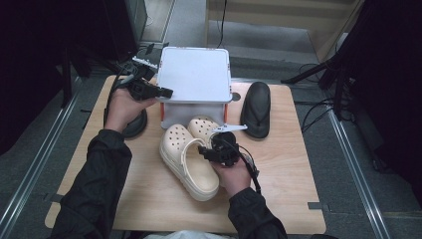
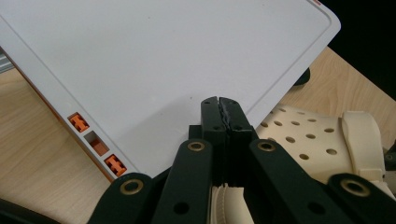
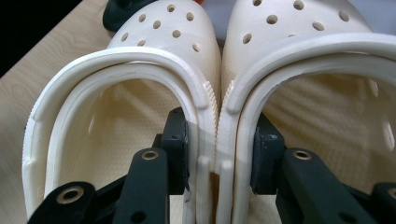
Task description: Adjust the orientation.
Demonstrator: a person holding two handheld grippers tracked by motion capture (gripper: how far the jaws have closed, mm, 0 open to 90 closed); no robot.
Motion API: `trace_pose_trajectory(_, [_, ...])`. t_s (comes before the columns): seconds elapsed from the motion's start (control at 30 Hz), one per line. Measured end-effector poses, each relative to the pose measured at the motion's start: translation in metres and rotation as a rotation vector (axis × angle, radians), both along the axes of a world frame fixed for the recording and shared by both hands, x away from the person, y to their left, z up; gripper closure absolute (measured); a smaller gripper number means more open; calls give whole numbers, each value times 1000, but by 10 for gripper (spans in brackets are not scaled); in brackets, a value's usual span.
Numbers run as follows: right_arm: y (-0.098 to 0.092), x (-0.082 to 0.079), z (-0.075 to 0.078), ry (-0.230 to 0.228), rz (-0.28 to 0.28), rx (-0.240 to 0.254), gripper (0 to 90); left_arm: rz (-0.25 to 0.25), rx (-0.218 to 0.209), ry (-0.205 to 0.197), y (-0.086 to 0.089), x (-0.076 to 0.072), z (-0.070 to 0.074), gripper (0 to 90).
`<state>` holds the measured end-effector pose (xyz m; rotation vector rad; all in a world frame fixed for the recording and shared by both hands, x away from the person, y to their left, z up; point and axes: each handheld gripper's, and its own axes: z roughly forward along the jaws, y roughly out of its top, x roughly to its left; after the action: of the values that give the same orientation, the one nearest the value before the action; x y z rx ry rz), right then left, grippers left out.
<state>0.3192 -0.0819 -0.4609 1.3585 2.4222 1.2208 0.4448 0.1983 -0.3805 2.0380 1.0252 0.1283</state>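
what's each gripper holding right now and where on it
The right gripper pinches the two cream clogs together by their touching inner side walls. The left gripper is shut and holds nothing, at the white lid.

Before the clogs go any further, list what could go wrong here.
1. The right gripper pinches both cream clogs only by their touching inner walls; one could slip out if lifted.
2. The white box lid is held up only by the shut left gripper at its edge; it could drop onto the clogs.
3. The black sandal lies close beside the box and could get knocked.
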Motion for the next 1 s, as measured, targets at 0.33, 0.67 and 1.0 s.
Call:
trace_pose_trajectory(0.33, [9,32,14,-30,-9,-33,660,0,5,-3,0,0,0,900])
trace_pose_trajectory(0.67, [24,68,2,-50,-90,-49,661,-2,-1,-2,0,0,0,900])
trace_pose_trajectory(1.0, [34,81,-13,-44,-169,-50,660,-1,-13,1,1,0,-1,900])
